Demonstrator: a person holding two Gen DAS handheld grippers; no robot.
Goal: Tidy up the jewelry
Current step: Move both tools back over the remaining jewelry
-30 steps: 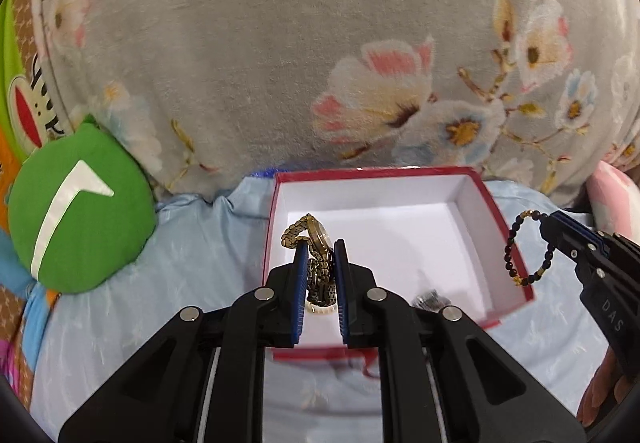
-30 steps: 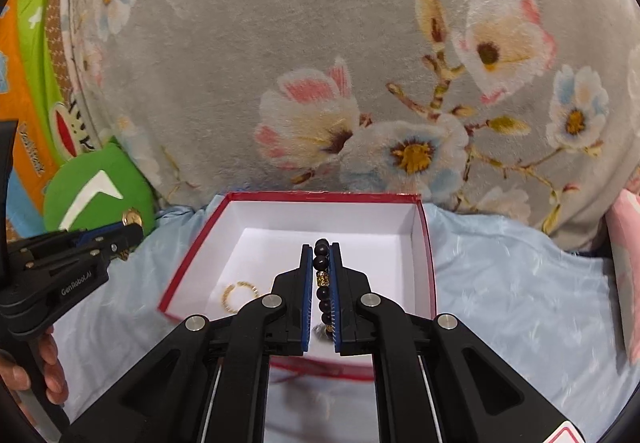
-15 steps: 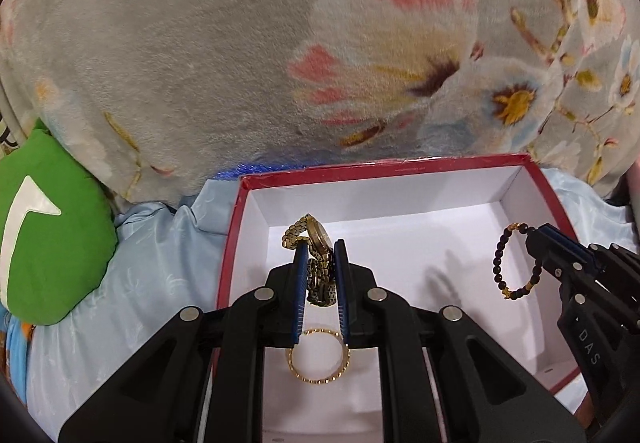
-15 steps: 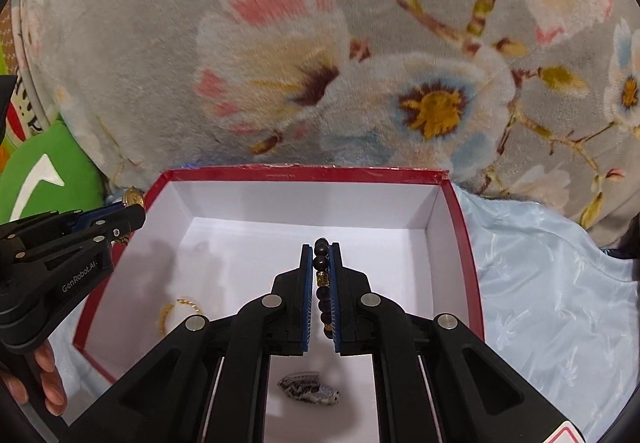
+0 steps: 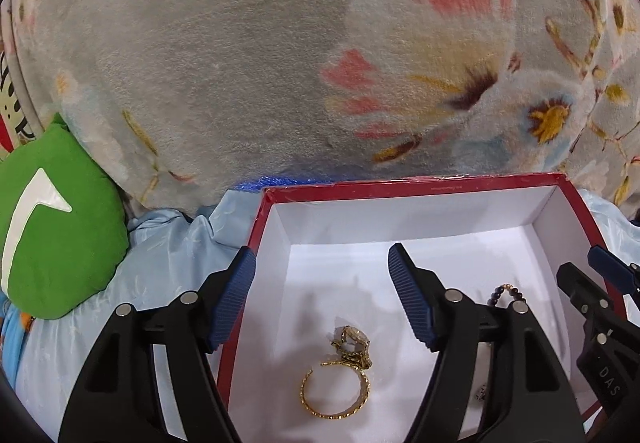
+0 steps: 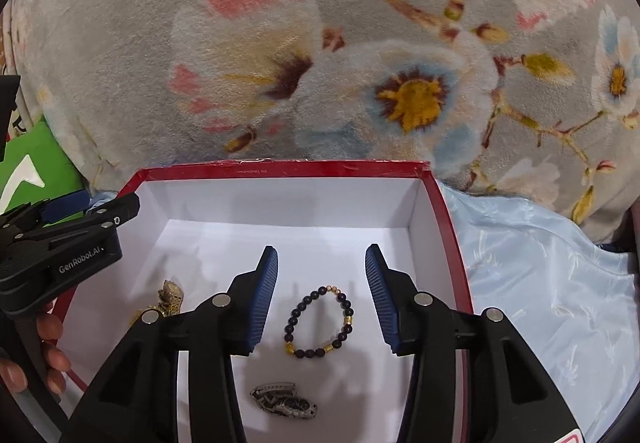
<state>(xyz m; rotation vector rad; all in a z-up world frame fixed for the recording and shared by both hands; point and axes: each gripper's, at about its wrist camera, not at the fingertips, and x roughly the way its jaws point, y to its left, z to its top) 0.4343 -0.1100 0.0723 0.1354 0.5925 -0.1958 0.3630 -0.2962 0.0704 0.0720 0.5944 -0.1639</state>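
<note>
Both grippers are now standing spread wide over the red box [image 5: 416,185], and both are holding nothing. A second ago each was pinching a piece; now those pieces are lying on the white floor of the box.

The left gripper [image 5: 320,293] has let go of the gold watch [image 5: 352,343], which is sitting crumpled just beside, maybe touching, a gold bangle [image 5: 335,391]. One of its fingers [image 5: 232,299] is hanging outside the left wall of the box, the other inside.

The right gripper [image 6: 322,297] has dropped the bead bracelet [image 6: 320,323], which is lying flat in a ring directly between its open fingers. A silver watch [image 6: 284,401] is resting nearer the camera, apart from the beads.

So four pieces are sitting in the box together, loosely spread rather than tangled. To me this drop looks finished; both grippers are free to draw back and look for anything left outside on the blue cloth [image 6: 540,283], though I'm seeing no jewelry there.
</note>
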